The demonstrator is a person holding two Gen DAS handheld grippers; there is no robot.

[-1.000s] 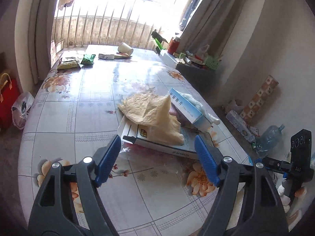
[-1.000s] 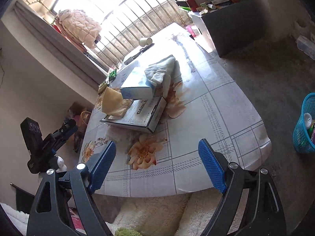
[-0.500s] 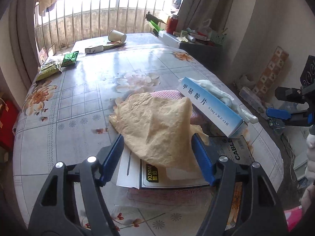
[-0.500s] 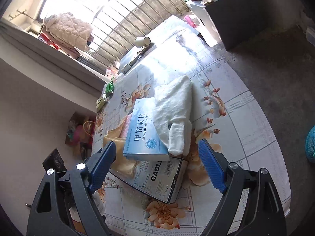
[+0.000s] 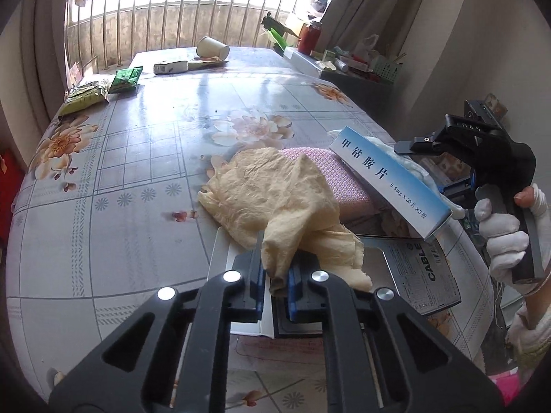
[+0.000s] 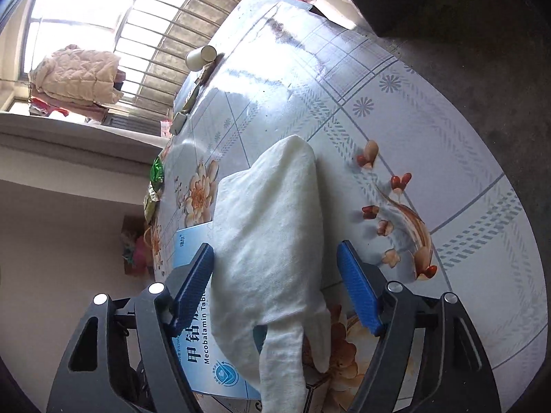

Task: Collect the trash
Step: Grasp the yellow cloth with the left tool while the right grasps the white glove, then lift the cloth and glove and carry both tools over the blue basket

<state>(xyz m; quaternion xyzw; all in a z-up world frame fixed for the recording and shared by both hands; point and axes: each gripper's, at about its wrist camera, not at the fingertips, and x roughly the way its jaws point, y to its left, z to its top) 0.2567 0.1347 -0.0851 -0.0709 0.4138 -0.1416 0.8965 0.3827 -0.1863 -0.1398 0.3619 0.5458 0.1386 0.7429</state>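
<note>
Left gripper [image 5: 275, 284]: jaws have just closed, clenched on a fold of the crumpled yellow paper [image 5: 275, 199], which bunches up between the pads and spreads away ahead of the fingertips. Under it, just below the fingers, a flat cable box [image 5: 420, 272]; ahead and to the right of the fingers a pink sponge-like pad [image 5: 344, 182] and a blue medicine box [image 5: 389, 179] propped on the pile. Right gripper [image 6: 275, 285]: jaws have been closing but are not yet gripping; the white glove [image 6: 272, 227] lies between the pads, draped over the blue box, left pad at its edge, right pad clear of it. Progress, as I judge it: early. One piece gripped, none lifted away; far beyond the fingers a paper cup [image 5: 212, 49], green packets [image 5: 127, 79] and a small carton [image 5: 170, 67] wait. No bin in view. Table [image 5: 120, 172] to the left of the left fingers is bare, giving room to lift; table edge runs close on the right of the right fingers, floor beyond.
</note>
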